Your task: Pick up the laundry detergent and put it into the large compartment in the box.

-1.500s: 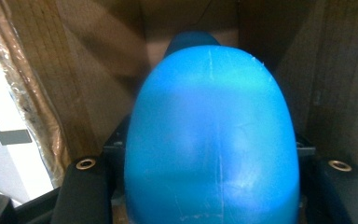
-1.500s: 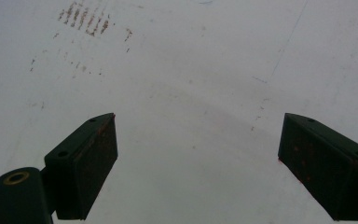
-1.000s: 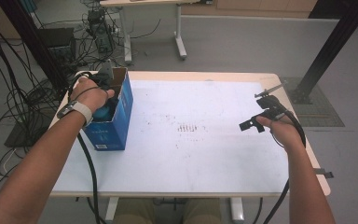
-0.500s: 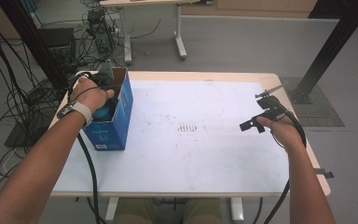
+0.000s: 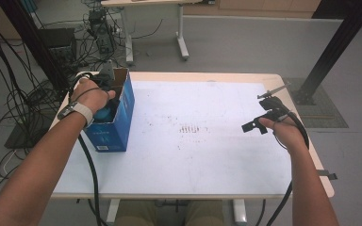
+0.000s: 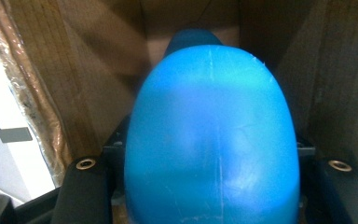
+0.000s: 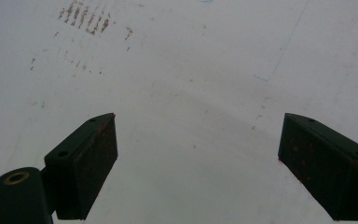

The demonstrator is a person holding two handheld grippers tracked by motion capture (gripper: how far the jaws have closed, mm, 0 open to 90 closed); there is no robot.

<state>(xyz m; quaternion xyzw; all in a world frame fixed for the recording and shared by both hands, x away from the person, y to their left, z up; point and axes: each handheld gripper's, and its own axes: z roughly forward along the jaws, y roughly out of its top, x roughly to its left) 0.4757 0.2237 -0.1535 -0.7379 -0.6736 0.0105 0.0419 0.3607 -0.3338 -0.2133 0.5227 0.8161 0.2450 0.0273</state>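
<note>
The white table [image 5: 193,155] bears faint reddish-brown scuff marks [image 5: 192,129] near its middle. At its left edge stands an open blue cardboard box [image 5: 115,123]; white lettering on the box's front is too small to read, possibly a brand name. Inside the box, the left gripper [image 5: 104,92] is clamped on a smooth blue rounded object [image 6: 212,140], its jaws pressing both sides. Well right of the box, the right gripper [image 7: 198,168] hangs over bare tabletop, jaws spread wide with nothing between them.

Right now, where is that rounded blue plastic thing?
The rounded blue plastic thing sits inside the blue cardboard box at the table's left edge, clamped in the left tool.
</note>
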